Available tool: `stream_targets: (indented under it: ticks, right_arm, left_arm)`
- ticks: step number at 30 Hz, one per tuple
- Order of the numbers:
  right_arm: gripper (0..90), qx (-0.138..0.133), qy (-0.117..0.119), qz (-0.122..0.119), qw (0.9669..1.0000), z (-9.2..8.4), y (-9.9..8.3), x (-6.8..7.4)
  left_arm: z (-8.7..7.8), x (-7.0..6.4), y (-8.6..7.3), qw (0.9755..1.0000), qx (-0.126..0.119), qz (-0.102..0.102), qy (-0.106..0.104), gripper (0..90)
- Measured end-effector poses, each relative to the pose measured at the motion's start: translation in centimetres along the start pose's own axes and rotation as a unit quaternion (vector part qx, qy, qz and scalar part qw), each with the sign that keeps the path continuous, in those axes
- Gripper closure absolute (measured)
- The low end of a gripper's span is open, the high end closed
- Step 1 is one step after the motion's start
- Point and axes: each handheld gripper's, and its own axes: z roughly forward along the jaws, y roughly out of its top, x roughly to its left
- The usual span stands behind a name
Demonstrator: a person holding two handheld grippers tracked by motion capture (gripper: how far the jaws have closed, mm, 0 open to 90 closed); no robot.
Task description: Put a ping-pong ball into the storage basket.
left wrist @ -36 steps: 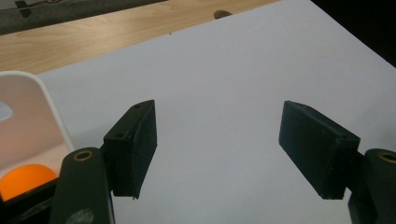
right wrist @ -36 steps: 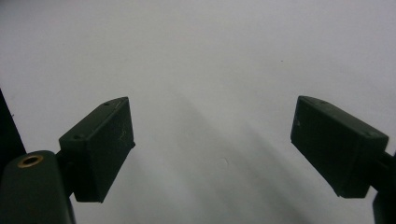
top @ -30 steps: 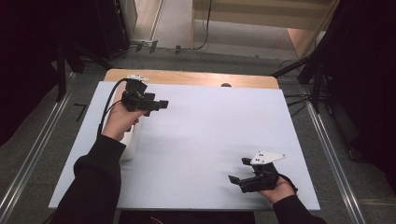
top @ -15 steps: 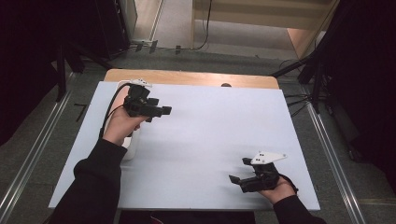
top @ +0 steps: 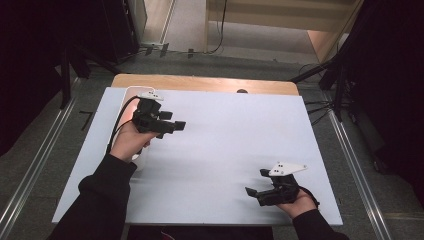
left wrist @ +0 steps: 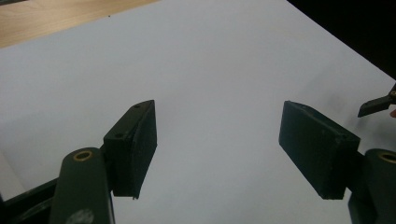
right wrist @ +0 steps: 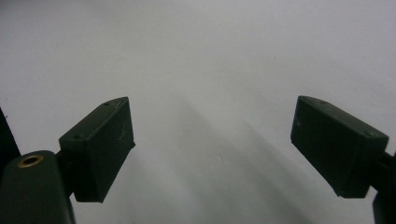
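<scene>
the left gripper (top: pixel 176 125), jaws apart and empty, has slid from the white sheet's (top: pixel 225 135) far left edge toward its middle, while the right gripper (top: pixel 253 192), also wide and empty, waits near the sheet's front right corner.

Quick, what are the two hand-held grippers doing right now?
Left hand-held gripper: open, holding nothing.
Right hand-held gripper: open, holding nothing.

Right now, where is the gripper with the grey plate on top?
In the high view, the right gripper sits at the near right corner of the white table, jaws open.
</scene>
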Motion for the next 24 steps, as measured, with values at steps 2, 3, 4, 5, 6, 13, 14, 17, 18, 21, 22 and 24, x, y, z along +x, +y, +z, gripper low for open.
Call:
stream_targets:
  ticks: [2, 3, 4, 5, 6, 13, 14, 17, 18, 21, 22, 24]
  right_arm:
    - [11.7, 0.0, 0.0, 0.0, 1.0, 0.0, 0.0, 0.0]
    - [11.8, 0.0, 0.001, 0.0, 1.0, 0.0, 0.0, 0.0]
    - [11.8, 0.0, 0.0, 0.0, 1.0, 0.0, 0.0, 0.0]
    - [11.8, 0.0, 0.001, 0.0, 1.0, 0.0, 0.0, 0.0]
    - [11.8, 0.0, 0.001, 0.0, 1.0, 0.0, 0.0, 0.0]
    - [11.8, -0.001, 0.0, 0.0, 1.0, 0.0, 0.0, 0.0]
    - [11.8, 0.0, -0.001, 0.0, 1.0, 0.0, 0.0, 0.0]
    - [11.8, -0.001, 0.001, 0.0, 1.0, 0.0, 0.0, 0.0]
    - [11.8, 0.0, 0.0, 0.003, 1.0, 0.0, 0.0, 0.0]
    - [11.8, 0.0, 0.001, 0.003, 1.0, 0.0, 0.0, 0.0]
    - [11.8, 0.0, 0.001, 0.003, 1.0, -0.1, 0.0, 0.0]
    - [11.8, -0.001, 0.0, 0.002, 1.0, 0.0, 0.0, -0.1]
  left_arm:
    - [-0.1, -0.1, -0.2, 1.0, 0.002, -0.004, -0.008, 28.2]
    - [-0.1, -0.1, -0.3, 1.0, 0.004, -0.003, -0.009, 28.2]
    - [-0.1, -0.1, -0.4, 0.9999, 0.005, -0.002, -0.012, 26.8]
    - [0.0, -0.1, -0.5, 0.9998, 0.009, -0.002, -0.015, 24.4]
    - [0.0, -0.2, -0.6, 0.9999, 0.011, -0.003, -0.013, 24.0]
    - [-0.1, -0.5, -1.4, 0.9998, 0.012, 0.001, -0.012, 24.0]
    - [-0.1, -0.6, -1.6, 0.9998, 0.011, 0.002, -0.015, 24.0]
    - [-0.1, -0.8, -1.9, 0.9997, 0.014, 0.007, -0.017, 24.0]
    - [-0.2, -0.8, -2.0, 0.9997, 0.014, 0.007, -0.016, 24.0]
    - [-0.2, -1.0, -2.2, 0.9997, 0.014, 0.01, -0.017, 24.0]
    - [-0.3, -1.1, -2.3, 0.9997, 0.012, 0.012, -0.02, 24.0]
    - [-0.4, -1.2, -2.5, 0.9997, 0.009, 0.013, -0.02, 24.0]
